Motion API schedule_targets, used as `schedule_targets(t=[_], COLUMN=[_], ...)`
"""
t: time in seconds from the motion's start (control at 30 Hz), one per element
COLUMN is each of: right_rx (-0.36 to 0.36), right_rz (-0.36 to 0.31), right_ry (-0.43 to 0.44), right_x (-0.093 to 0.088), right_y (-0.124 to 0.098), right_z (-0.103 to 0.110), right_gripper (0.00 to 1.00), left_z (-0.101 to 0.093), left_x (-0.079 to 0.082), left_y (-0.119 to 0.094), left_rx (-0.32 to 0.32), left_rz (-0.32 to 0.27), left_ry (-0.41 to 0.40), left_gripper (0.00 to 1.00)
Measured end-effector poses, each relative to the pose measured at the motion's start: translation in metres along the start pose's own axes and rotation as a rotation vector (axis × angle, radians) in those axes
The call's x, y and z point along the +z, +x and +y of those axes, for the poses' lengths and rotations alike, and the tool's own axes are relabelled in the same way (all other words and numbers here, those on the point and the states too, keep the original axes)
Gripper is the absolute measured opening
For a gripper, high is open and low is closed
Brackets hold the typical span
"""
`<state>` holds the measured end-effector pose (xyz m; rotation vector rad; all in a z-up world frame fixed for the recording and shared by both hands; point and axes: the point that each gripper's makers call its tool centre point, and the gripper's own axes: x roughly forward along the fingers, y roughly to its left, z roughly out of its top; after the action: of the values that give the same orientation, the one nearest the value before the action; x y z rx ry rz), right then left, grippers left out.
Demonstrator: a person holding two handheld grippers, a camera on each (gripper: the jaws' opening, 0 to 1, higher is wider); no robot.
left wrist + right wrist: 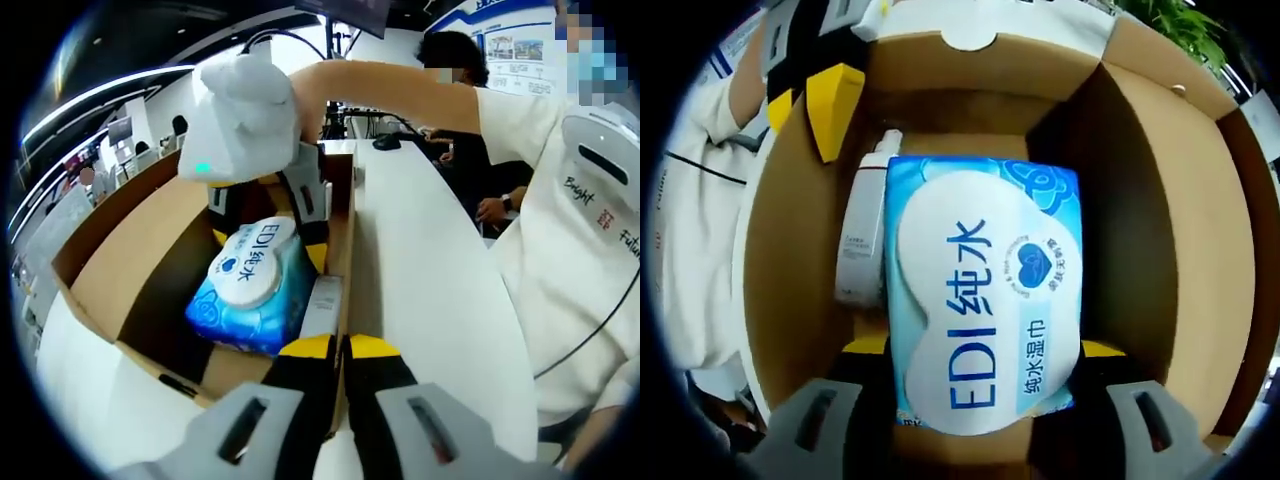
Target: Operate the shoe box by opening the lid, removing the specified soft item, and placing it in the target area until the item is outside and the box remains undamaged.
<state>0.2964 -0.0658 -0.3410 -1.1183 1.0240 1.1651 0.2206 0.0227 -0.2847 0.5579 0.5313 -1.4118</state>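
Observation:
An open cardboard shoe box (130,250) lies on a white table. Inside lies a blue and white pack of wet wipes (985,300), the soft item, with a slim white tube (862,240) along its side. My right gripper (982,347) reaches down into the box, its yellow-tipped jaws pressed on both sides of the pack (250,285). From the left gripper view, the right gripper (268,215) hangs over the pack. My left gripper (342,345) is shut on the box's side wall (345,250), one jaw inside and one outside. It also appears as the left gripper (805,100) at the upper left.
The white table (430,270) runs along the box's right side. A person in a white shirt (580,230) stands close beside it, an arm stretched over the box. Other people and desks are behind. A green plant (1180,20) is beyond the box.

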Motion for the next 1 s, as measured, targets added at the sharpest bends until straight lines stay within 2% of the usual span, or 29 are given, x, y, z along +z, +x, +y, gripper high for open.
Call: schedule_targets(t=[0.17, 0.33, 0.7, 0.8, 0.9, 1.0], right_rx=[0.013, 0.041, 0.065, 0.065, 0.058, 0.055], right_rz=[0.021, 0.102, 0.212, 0.223, 0.205, 0.171], right_ry=[0.019, 0.034, 0.053, 0.047, 0.04, -0.051], right_x=[-0.001, -0.003, -0.003, -0.003, -0.003, 0.003], right_y=[0.001, 0.003, 0.006, 0.006, 0.005, 0.004], right_z=[0.0, 0.005, 0.013, 0.013, 0.013, 0.013], right_gripper=[0.73, 0.74, 0.74, 0.74, 0.74, 0.72], left_z=[0.0, 0.001, 0.001, 0.0, 0.0, -0.001], left_x=[0.0, 0.0, 0.001, 0.001, 0.001, 0.001], left_y=[0.0, 0.0, 0.0, 0.0, 0.0, 0.0], left_rx=[0.001, 0.004, 0.007, 0.006, 0.003, -0.005], left_rz=[-0.003, -0.004, -0.003, -0.01, -0.005, -0.009], left_ry=[0.002, 0.002, 0.003, 0.016, 0.024, 0.037], left_gripper=[0.03, 0.03, 0.03, 0.03, 0.03, 0.02])
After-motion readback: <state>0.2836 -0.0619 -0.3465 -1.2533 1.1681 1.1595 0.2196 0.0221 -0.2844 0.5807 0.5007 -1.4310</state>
